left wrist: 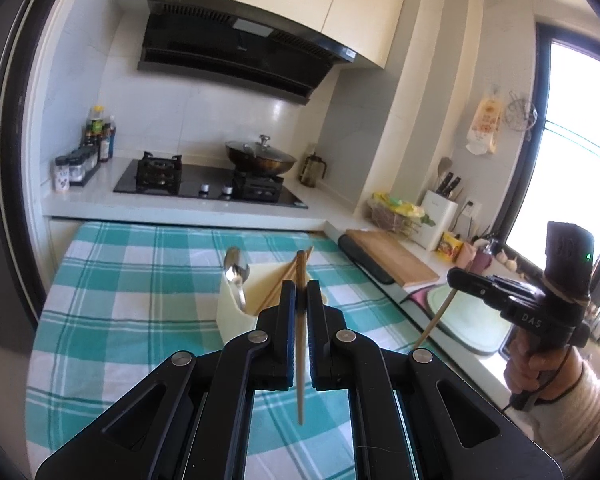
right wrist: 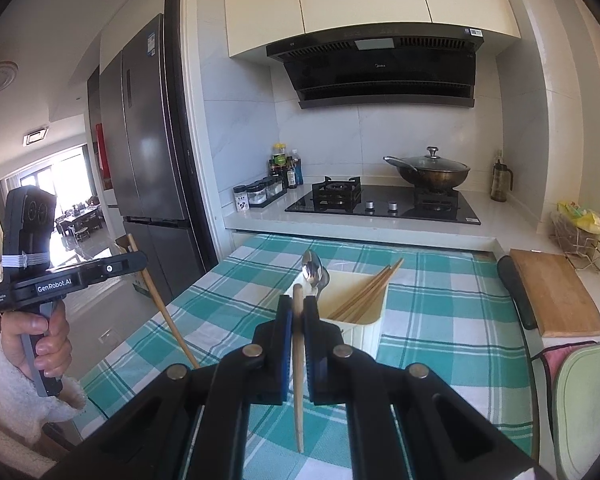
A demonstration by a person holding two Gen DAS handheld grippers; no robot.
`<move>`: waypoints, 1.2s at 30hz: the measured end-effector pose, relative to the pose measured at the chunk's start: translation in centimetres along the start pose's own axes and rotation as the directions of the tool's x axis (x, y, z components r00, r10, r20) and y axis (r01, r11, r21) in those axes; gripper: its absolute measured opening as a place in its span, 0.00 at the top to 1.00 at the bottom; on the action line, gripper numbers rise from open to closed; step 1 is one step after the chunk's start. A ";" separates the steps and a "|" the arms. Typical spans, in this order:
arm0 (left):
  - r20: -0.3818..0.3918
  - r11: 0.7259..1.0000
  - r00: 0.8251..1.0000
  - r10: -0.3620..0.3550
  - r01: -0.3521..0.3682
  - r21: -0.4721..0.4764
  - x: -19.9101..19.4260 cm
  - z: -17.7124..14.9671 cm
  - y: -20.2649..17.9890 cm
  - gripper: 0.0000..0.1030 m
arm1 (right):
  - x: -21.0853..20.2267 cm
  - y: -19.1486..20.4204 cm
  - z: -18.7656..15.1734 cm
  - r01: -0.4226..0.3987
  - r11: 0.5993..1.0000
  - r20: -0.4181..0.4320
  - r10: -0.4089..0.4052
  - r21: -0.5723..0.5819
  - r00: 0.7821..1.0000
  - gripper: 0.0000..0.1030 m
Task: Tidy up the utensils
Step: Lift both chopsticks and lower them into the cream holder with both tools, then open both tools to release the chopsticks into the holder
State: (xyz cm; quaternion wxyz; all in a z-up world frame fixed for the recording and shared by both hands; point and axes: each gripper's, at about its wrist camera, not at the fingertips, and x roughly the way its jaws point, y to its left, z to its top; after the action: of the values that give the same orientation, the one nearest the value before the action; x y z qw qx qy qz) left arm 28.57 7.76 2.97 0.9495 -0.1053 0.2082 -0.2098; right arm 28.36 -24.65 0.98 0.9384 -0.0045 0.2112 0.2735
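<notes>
Two grippers, each clamping one wooden chopstick above a checked table.

At nine o'clock I see my left gripper (left wrist: 301, 294) clenched on a chopstick (left wrist: 300, 360); at twelve o'clock the cream utensil holder (right wrist: 364, 322) stands on the teal checked cloth (right wrist: 440, 312), holding a spoon (right wrist: 313, 270) and more chopsticks (right wrist: 364, 292); at three o'clock my right gripper (right wrist: 298, 308) grips a second chopstick (right wrist: 298, 380).

The checked-cloth surface (right wrist: 440, 320) lies bare all around the cream utensil holder (right wrist: 364, 320), so there is free passage on every side of it. Over the holder's mouth, the leaning chopsticks (right wrist: 364, 292) and upright spoon (right wrist: 314, 274) stand in the way. The cutting board (right wrist: 556, 296) bounds the right edge.
</notes>
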 end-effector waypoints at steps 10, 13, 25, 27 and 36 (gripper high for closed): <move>0.178 0.996 0.981 0.074 -0.083 0.044 4.5 9.4 0.1 0.97 | 2.1 -1.8 8.0 0.081 0.996 0.193 -0.071 -0.043 0.979 0.95; 0.164 0.992 0.981 0.104 -0.114 0.054 7.9 10.1 0.2 0.97 | 3.9 -2.5 9.6 0.108 0.993 0.256 -0.093 -0.043 0.962 0.95; -0.132 0.988 0.980 0.150 -0.143 0.059 21.6 5.7 2.0 0.97 | 17.8 -7.3 6.4 0.072 0.993 -0.059 -0.066 0.092 0.996 0.95; -0.171 0.988 0.973 0.153 -0.144 0.062 23.0 4.8 2.2 0.97 | 19.7 -8.4 5.2 0.075 0.989 -0.127 -0.059 0.129 0.990 0.95; -0.168 0.972 0.961 0.220 -0.202 0.121 21.2 2.5 1.4 0.41 | 20.9 -9.8 3.8 0.149 0.976 -0.163 -0.122 0.161 0.979 0.46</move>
State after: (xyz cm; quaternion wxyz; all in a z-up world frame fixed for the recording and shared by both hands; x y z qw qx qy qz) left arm 47.64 -0.13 -2.67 0.9479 -0.0141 0.2922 -0.1264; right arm 50.85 -21.81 -4.98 0.9329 0.0413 0.3041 0.1883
